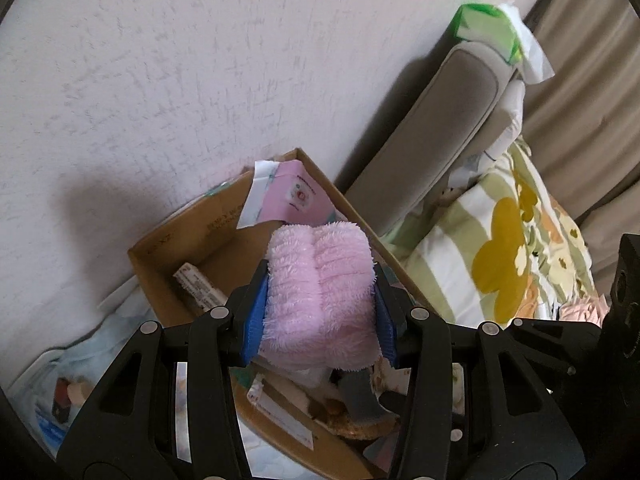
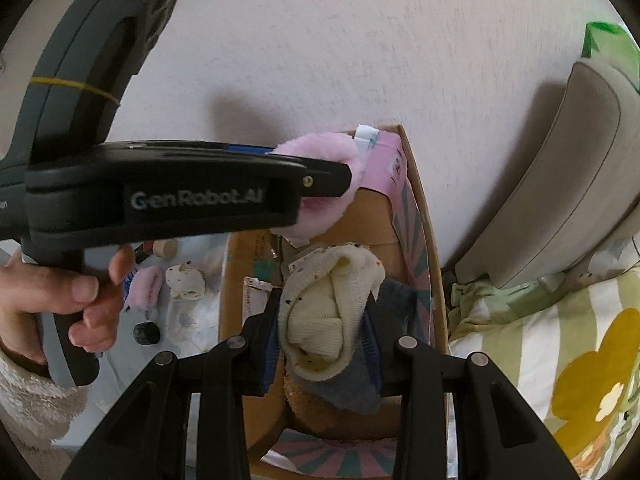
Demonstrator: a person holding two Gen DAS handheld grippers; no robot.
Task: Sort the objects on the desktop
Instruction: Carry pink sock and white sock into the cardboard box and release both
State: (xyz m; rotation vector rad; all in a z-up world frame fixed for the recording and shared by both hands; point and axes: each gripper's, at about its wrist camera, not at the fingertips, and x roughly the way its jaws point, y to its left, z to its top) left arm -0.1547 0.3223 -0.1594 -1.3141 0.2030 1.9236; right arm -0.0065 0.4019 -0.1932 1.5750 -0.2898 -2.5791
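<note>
My left gripper (image 1: 318, 312) is shut on a fluffy pink sock roll (image 1: 320, 280) and holds it above the open cardboard box (image 1: 168, 264). The right wrist view shows that gripper from the side with the pink roll (image 2: 320, 184) over the box (image 2: 424, 216). My right gripper (image 2: 324, 336) is shut on a cream speckled sock roll (image 2: 332, 304), low over the box, above a grey-blue sock (image 2: 352, 392) and a brown round thing (image 2: 320, 412) inside.
A pink carton (image 1: 292, 196) leans in the box's far corner. Left of the box lie a small pink roll (image 2: 146, 284), a speckled roll (image 2: 186, 280) and a black cap (image 2: 146, 334). A beige cushion (image 2: 560, 184) and flowered bedding (image 1: 500, 256) are to the right. The wall is close behind.
</note>
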